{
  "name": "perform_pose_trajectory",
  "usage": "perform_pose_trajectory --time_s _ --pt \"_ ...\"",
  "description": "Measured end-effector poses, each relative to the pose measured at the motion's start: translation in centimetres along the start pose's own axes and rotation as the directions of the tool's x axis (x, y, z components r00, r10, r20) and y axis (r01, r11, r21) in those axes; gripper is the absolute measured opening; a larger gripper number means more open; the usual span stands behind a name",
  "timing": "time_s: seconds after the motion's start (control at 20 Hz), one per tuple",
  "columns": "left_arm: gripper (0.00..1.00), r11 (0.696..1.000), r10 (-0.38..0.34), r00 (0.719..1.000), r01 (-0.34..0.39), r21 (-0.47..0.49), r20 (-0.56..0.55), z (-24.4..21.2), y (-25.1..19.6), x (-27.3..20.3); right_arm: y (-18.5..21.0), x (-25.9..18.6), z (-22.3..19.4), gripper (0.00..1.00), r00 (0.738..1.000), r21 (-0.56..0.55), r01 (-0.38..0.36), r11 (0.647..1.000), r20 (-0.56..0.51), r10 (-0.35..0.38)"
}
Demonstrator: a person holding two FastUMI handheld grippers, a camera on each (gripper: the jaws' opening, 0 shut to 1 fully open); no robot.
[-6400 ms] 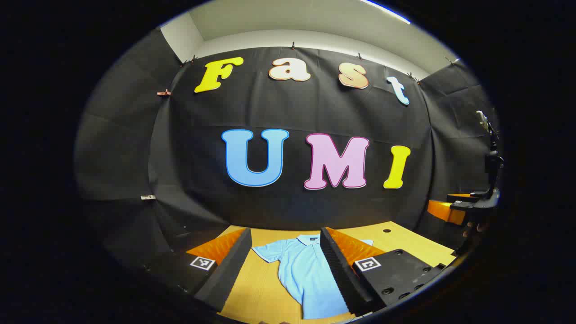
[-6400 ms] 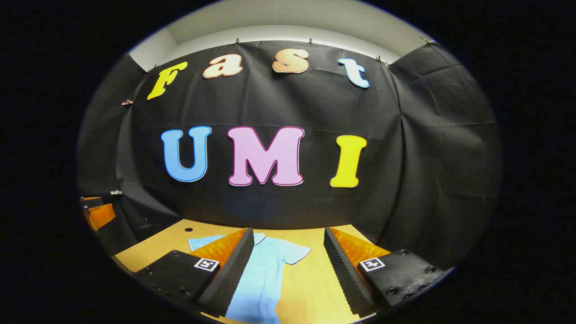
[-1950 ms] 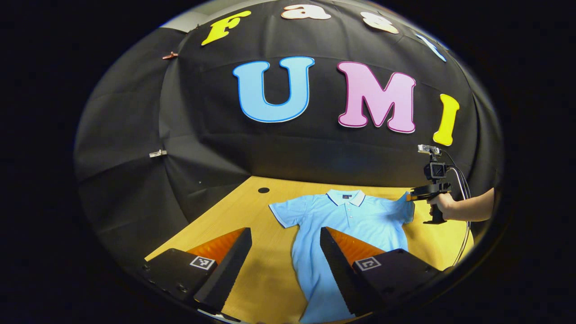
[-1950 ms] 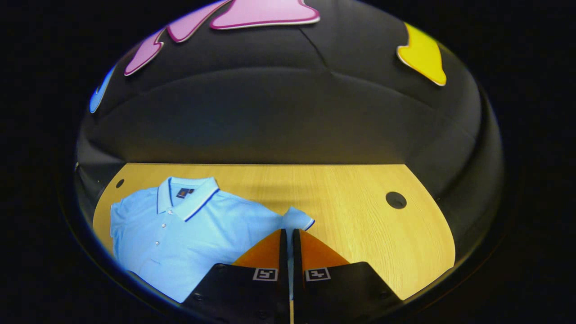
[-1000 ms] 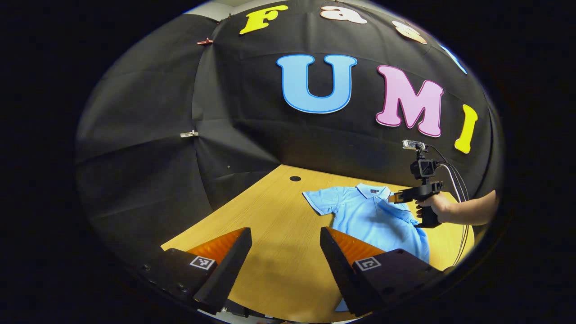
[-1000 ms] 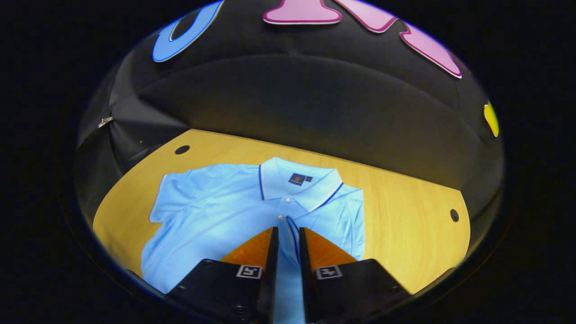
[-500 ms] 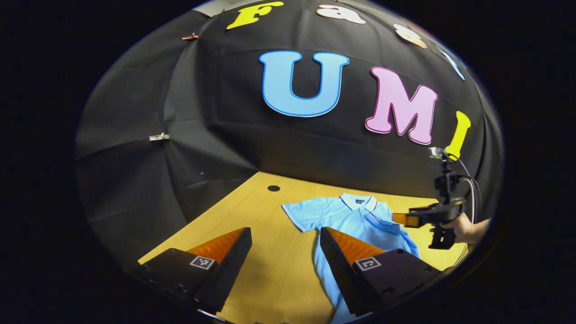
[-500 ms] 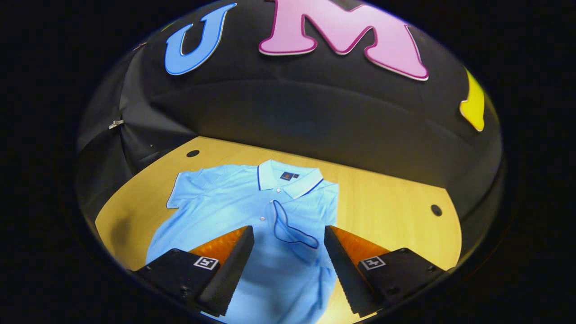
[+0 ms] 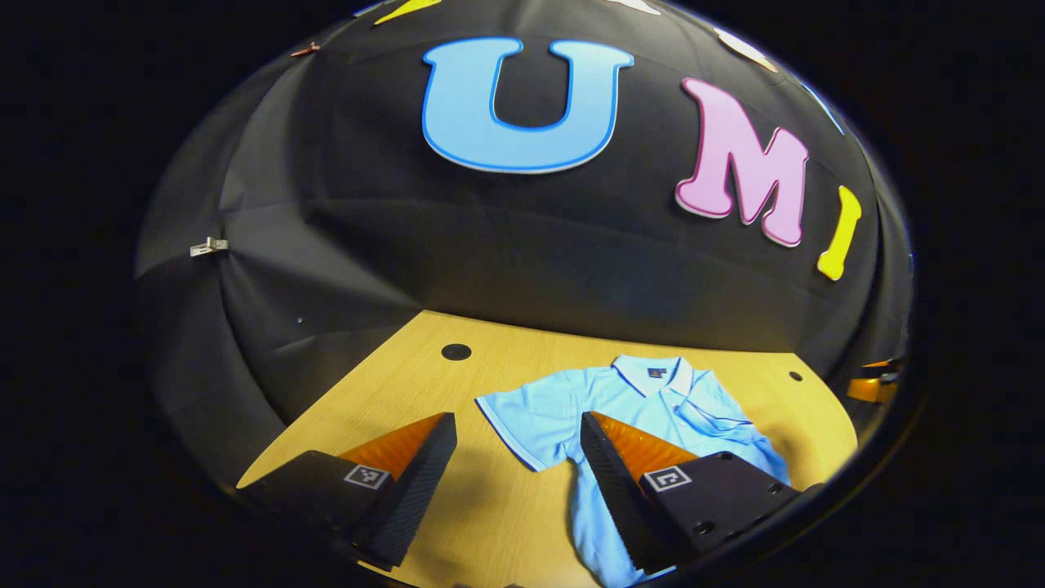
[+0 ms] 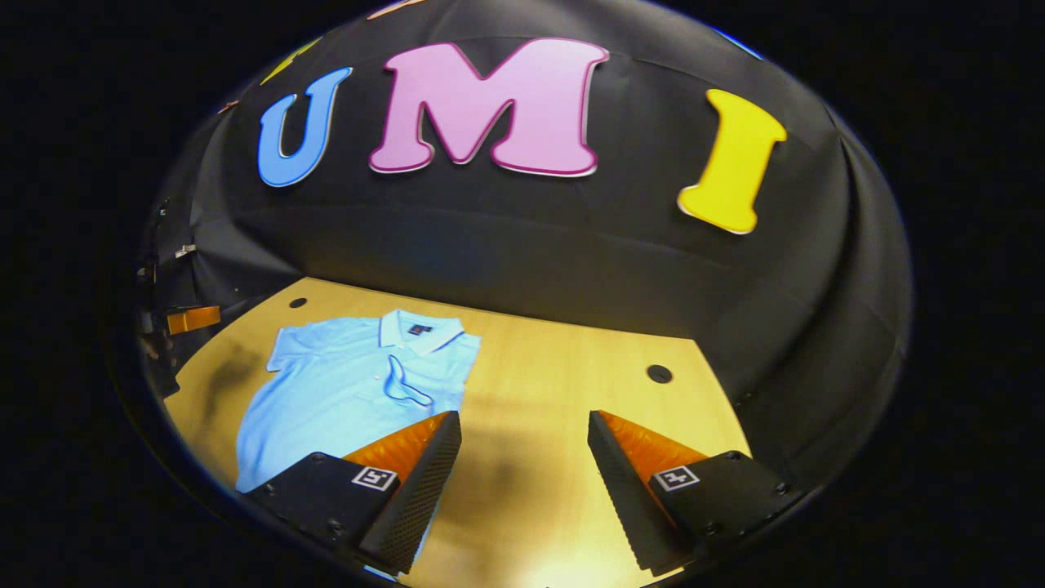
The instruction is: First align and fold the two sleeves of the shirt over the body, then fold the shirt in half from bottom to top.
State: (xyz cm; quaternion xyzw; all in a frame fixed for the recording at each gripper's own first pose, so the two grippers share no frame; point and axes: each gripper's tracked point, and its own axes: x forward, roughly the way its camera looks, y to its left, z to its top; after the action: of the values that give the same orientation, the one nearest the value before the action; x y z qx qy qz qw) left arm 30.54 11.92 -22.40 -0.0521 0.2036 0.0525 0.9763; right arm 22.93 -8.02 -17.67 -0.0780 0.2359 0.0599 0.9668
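A light blue polo shirt (image 9: 653, 408) lies flat on the wooden table (image 9: 408, 392), collar toward the wall. One sleeve (image 9: 522, 416) is spread out to the side; the other sleeve (image 10: 404, 382) lies folded over the chest. My left gripper (image 9: 514, 461) is open and hovers just short of the spread sleeve, whose cuff shows between its fingers. My right gripper (image 10: 522, 465) is open over bare table to the right of the shirt (image 10: 351, 384), holding nothing. The left gripper (image 10: 184, 320) shows at the far left edge of the right gripper view.
Small round holes sit in the tabletop near the wall (image 9: 455, 352) (image 10: 659, 374). The black cloth wall closes off the back and sides of the table. A bit of the right gripper (image 9: 867, 385) shows at the right edge of the left gripper view.
My right gripper carried the sleeve over the chest, let go, opened and drew back to the right off the shirt. My left gripper has moved nearer the spread sleeve.
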Motion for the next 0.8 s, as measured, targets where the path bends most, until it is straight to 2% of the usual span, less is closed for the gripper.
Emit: perform_pose_trajectory --time_s 0.15,0.2,0.25,0.4,0.65,0.8 --pt "0.97 1.0 0.011 1.0 -0.011 -0.002 -0.026 -0.7 0.8 4.4 -3.6 -2.1 -1.0 0.97 0.998 0.017 0.064 0.998 -0.006 -0.064" --pt "0.92 1.0 0.017 0.999 -0.017 0.021 -0.031 -0.8 1.1 5.8 -4.3 -2.7 -1.0 0.97 0.997 0.033 0.08 0.996 -0.003 -0.08" --pt "0.97 0.999 0.021 0.999 -0.019 0.051 -0.035 -0.7 1.3 7.2 -4.6 -3.2 -1.1 0.98 0.996 0.056 0.09 0.994 0.001 -0.09" --pt "0.97 0.998 -0.011 0.998 0.014 0.058 -0.054 -0.1 0.5 11.2 -5.6 -4.5 -0.8 0.97 0.993 0.098 0.116 0.988 0.026 -0.119" --pt "0.97 0.994 0.011 0.99 0.004 0.109 -0.137 -2.4 1.0 16.8 -5.5 -4.9 -1.9 0.98 0.993 0.089 0.112 0.99 0.028 -0.115" --pt "0.97 0.992 0.031 0.982 -0.007 0.129 -0.185 -4.4 1.7 17.9 -4.8 -4.8 -2.9 0.98 0.995 0.121 0.096 0.988 0.012 -0.098"
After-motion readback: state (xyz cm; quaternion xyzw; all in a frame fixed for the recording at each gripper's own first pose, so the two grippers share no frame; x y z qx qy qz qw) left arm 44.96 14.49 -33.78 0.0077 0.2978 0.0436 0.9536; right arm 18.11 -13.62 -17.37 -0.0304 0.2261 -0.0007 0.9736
